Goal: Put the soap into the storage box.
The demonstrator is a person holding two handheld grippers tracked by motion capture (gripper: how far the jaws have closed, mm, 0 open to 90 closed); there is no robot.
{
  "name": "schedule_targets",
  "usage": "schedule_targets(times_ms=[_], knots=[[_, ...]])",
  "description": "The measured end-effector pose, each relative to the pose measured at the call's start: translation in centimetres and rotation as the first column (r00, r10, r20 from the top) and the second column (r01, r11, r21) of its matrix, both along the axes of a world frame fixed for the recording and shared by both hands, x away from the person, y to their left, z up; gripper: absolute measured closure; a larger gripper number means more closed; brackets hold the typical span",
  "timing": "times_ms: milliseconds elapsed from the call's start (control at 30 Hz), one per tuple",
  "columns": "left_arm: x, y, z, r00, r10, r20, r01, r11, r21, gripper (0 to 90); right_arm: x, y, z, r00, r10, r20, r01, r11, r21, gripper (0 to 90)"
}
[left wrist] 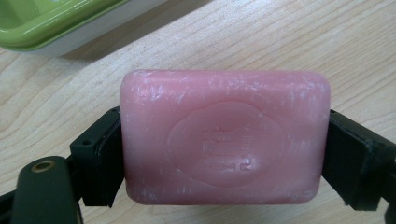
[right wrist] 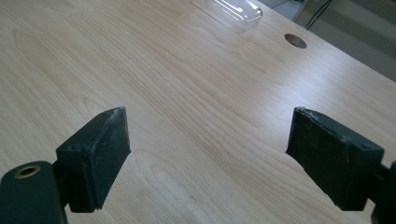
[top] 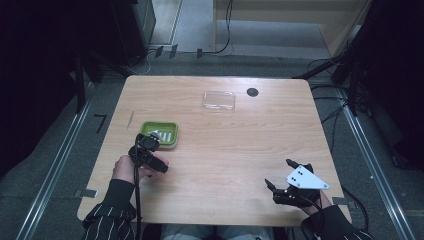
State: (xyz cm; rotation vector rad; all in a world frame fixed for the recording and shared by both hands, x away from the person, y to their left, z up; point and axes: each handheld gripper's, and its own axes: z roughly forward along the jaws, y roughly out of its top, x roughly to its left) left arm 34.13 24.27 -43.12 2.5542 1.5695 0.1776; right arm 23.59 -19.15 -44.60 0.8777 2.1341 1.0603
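The person is wearing dark sleeves with thin white stripes. Both grippers, left [top: 150, 150] and right [top: 280, 175], are showing black bodies with blocky black fingers [right wrist: 100, 151]; a grey three-cornered plate with small holes is topping the right one, and a black cable is trailing from the left.

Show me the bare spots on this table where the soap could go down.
The widest bare wood lies mid-table, between the green dish and the right tongs. The far left corner, left of the clear lid, is free too. It is tight at the near left, where the left tongs grip the soap beside the dish.
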Motion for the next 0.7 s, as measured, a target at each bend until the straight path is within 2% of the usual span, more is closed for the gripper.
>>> schedule_targets(times_ms=[300,533,700], knots=[[0.3,0.1,0.7,0.9998,-0.019,-0.011,0.019,0.9998,0.001,13.9,0.0,0.0,0.0,1.0,0.0,-0.002,0.0,1.0,0.0,13.5],[0.7,0.3,1.3,1.0,-0.004,0.001,0.004,0.9999,-0.015,13.9,0.0,0.0,0.0,1.0,-0.002,-0.002,0.002,1.0,-0.002,13.5],[0.9,0.4,1.5,0.9999,0.0,-0.011,0.0,0.9998,-0.021,13.9,0.0,0.1,0.0,1.0,0.002,0.001,-0.002,1.0,-0.004,13.5]])
